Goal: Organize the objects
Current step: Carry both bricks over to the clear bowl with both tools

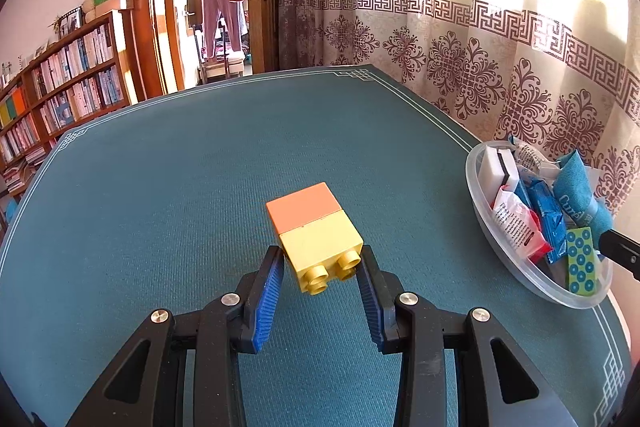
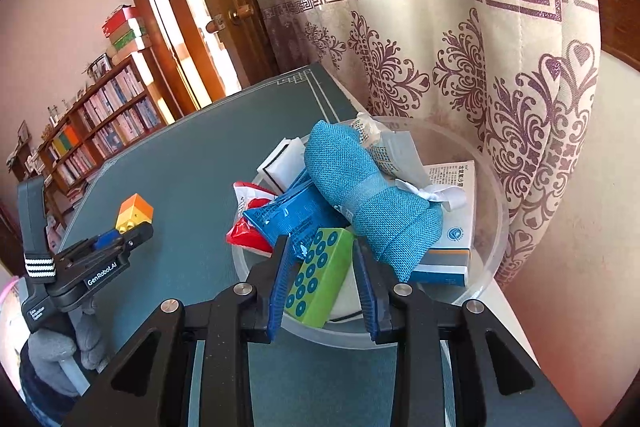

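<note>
Left wrist view: a toy brick stack [image 1: 316, 235], orange block joined to yellow block, lies on its side on the teal table mat [image 1: 160, 207], the yellow studs facing the camera. The left gripper [image 1: 322, 263] is clamped on the yellow half, one blue pad pressing each side face, while the orange half juts forward beyond the fingertips. To the right, near the mat's edge, stands a clear plastic bowl [image 1: 476, 179] crowded with packets.

Right wrist view: a green domino-like block [image 2: 320, 277] with blue rings leans inside the bowl [image 2: 498, 227], its lower end at the near rim. The right gripper [image 2: 322, 255] straddles this block; the left pad lies against its edge, the right pad stands slightly off it, so the jaws appear loosened rather than gripping. Above the block lie a rolled blue cloth [image 2: 360, 195], a blue foil packet [image 2: 292, 219], a red-and-white sachet [image 2: 246, 231] and a white carton [image 2: 452, 227]. A patterned curtain [image 2: 460, 47] hangs just behind the bowl.
</note>
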`<state>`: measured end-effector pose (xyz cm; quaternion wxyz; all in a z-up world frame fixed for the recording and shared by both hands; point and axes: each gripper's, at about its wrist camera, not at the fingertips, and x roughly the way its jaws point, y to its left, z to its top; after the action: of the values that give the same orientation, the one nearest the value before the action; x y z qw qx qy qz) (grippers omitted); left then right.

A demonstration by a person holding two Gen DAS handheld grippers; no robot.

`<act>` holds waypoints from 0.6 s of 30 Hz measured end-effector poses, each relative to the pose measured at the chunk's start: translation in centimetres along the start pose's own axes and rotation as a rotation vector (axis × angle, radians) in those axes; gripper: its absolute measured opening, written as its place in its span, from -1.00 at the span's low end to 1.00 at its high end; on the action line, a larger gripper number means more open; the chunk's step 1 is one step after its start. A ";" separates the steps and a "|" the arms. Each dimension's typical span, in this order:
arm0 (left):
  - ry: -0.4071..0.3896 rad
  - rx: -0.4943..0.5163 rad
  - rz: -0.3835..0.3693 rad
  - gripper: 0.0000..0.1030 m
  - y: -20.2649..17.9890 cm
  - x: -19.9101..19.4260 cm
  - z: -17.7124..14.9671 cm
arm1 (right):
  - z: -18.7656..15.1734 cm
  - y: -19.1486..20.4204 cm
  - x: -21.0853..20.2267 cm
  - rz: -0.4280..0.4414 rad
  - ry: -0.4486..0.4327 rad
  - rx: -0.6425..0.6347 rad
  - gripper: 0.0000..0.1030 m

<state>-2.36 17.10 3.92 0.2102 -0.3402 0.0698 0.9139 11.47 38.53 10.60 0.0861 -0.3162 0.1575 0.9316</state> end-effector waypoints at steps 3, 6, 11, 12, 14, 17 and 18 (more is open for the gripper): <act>0.002 -0.002 -0.028 -0.23 -0.3 -0.2 0.0 | -0.1 0.2 -0.6 0.003 -0.006 -0.012 -0.36; 0.003 -0.001 -0.070 -0.23 -0.8 -0.5 0.2 | -0.2 0.5 -1.2 0.004 -0.018 -0.031 -0.36; 0.011 0.027 -0.129 -0.23 -2.4 -0.7 0.5 | -0.5 0.9 -2.4 0.006 -0.038 -0.056 -0.36; 0.015 0.037 -0.140 -0.23 -2.8 -0.7 0.7 | -0.6 0.9 -2.5 0.009 -0.042 -0.061 -0.36; 0.021 0.056 -0.168 -0.23 -3.8 -0.7 1.0 | -0.7 0.9 -2.9 0.008 -0.051 -0.067 -0.36; 0.020 0.081 -0.213 -0.23 -5.3 -0.8 1.7 | -0.7 0.7 -3.2 0.005 -0.063 -0.065 -0.36; 0.019 0.092 -0.226 -0.23 -5.8 -0.9 2.0 | -0.7 0.5 -3.1 0.008 -0.063 -0.060 -0.36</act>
<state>-0.45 22.60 6.08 0.3266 -0.3444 0.0748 0.8770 14.20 37.61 12.14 0.0779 -0.2884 0.1277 0.9457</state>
